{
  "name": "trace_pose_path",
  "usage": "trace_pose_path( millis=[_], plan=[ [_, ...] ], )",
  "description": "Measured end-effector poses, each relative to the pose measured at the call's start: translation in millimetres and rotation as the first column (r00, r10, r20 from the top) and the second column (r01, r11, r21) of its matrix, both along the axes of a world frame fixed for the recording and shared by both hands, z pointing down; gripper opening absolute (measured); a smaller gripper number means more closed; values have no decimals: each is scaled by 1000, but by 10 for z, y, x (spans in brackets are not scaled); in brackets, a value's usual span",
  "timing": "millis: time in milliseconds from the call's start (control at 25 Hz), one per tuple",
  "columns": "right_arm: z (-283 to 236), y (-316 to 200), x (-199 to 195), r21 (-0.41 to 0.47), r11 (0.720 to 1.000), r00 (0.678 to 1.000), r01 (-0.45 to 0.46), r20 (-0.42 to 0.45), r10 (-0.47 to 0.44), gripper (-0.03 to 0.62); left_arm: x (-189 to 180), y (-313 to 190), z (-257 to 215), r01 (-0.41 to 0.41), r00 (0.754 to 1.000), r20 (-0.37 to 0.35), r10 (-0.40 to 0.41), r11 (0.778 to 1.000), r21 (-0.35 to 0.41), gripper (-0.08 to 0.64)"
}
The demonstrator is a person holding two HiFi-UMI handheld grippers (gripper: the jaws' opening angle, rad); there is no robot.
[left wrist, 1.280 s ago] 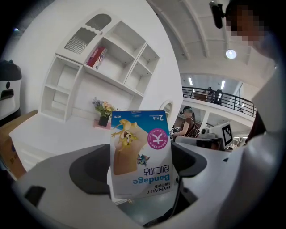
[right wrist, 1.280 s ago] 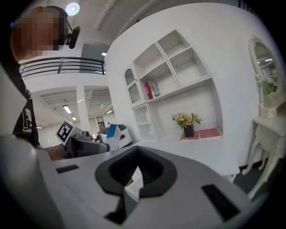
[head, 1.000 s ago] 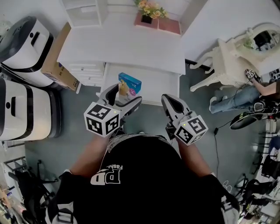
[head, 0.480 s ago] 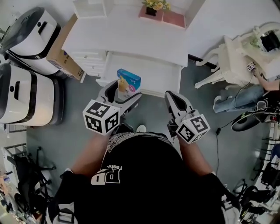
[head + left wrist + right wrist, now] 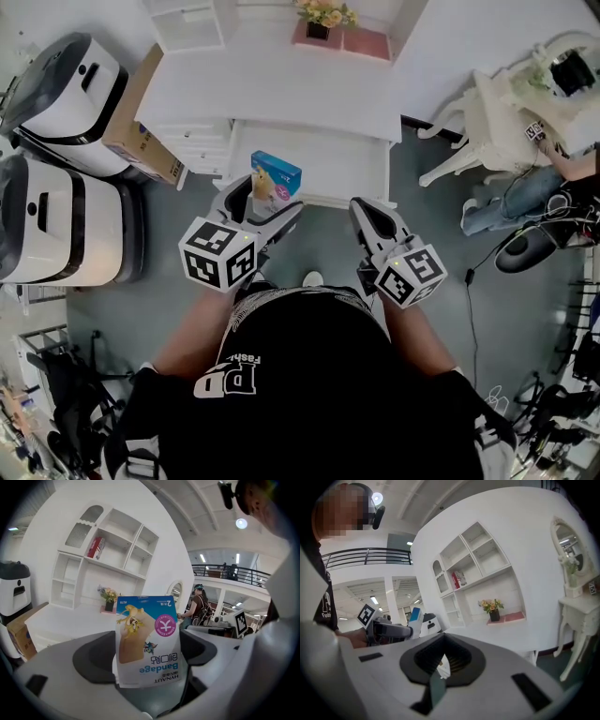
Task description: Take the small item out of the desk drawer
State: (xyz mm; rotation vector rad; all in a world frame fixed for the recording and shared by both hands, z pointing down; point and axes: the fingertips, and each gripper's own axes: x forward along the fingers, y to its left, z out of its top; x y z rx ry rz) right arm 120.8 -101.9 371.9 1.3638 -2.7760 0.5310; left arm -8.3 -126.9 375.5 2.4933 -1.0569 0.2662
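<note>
A small blue and white bandage box (image 5: 276, 178) is upright between the jaws of my left gripper (image 5: 265, 200), which is shut on it just over the front edge of the open white drawer (image 5: 328, 167). In the left gripper view the bandage box (image 5: 147, 637) fills the gap of the left gripper (image 5: 147, 660), its print upside down. My right gripper (image 5: 365, 214) hovers beside it, in front of the drawer's right corner. The right gripper (image 5: 442, 662) has its jaws together with nothing between them. From there I see the left gripper (image 5: 389, 630) holding the box (image 5: 415, 615).
The white desk top (image 5: 281, 89) carries a flower pot (image 5: 320, 21) on a pink mat. A cardboard box (image 5: 136, 117) and two white appliances (image 5: 56, 103) stand on the left. A white vanity table (image 5: 497, 117) and a person (image 5: 548, 183) are on the right.
The head view has shifted slightly. The left gripper keeps hold of the bandage box at about the same spot over the drawer's front. The right gripper has barely moved.
</note>
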Motion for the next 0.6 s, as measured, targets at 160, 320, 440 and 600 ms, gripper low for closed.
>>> trace_pose_path(
  millis=[160, 320, 440, 600],
  plan=[
    [18, 10, -189, -4, 1000, 1000, -24, -3, 24, 8, -206, -18, 8, -16, 1000, 0, 16, 1000, -1, 416],
    [10, -6, -290, -5, 999, 999, -42, -23, 42, 8, -333, -45, 18, -28, 1000, -8, 28, 1000, 0, 416],
    [9, -19, -345, -5, 999, 998, -48, -38, 48, 8, -391, -57, 15, -31, 999, -21, 31, 1000, 2, 416],
    [-2, -52, -422, -4, 999, 997, -53, -50, 53, 8, -471, -78, 28, -35, 999, -26, 35, 999, 0, 416]
  ],
)
